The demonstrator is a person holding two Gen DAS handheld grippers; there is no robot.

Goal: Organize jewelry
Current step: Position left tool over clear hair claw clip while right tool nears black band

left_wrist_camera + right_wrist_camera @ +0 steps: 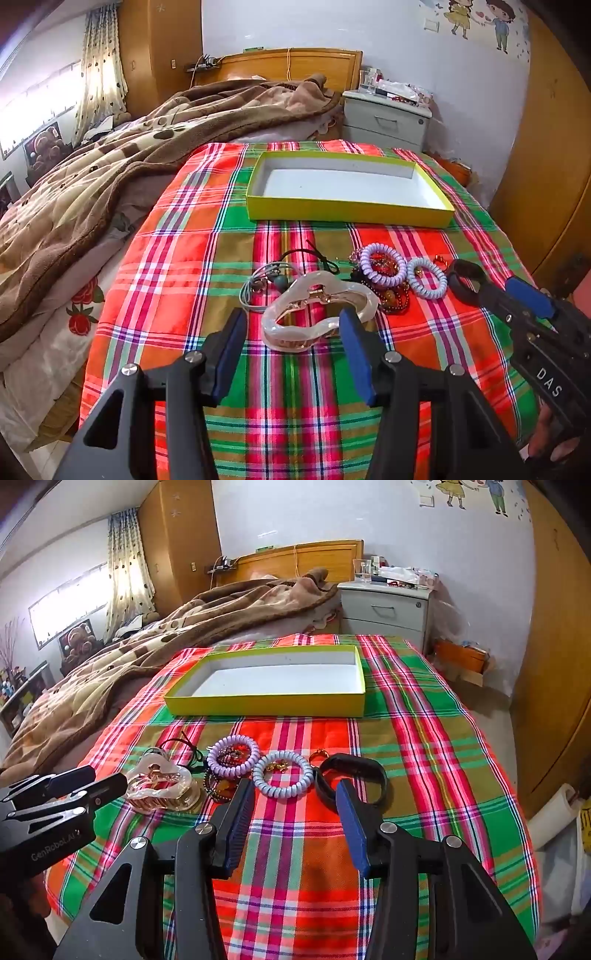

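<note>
Fingers (351, 343) of left gripper (291, 325) were spread wide around the near end of the pearly hair claw (317, 314); right gripper (295, 797), also open, hovered short of the black band (354, 779).

Best closed across the claw's narrow body, then lifted clear to the empty yellow box (347, 212) at the cloth's far edge. Coil ties (384, 266), beads and cords crowded just beside it, possibly touching, so snag risk.

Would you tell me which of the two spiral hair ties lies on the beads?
The purple spiral hair tie, left of the pale blue one, which lies flat on the cloth.
</note>
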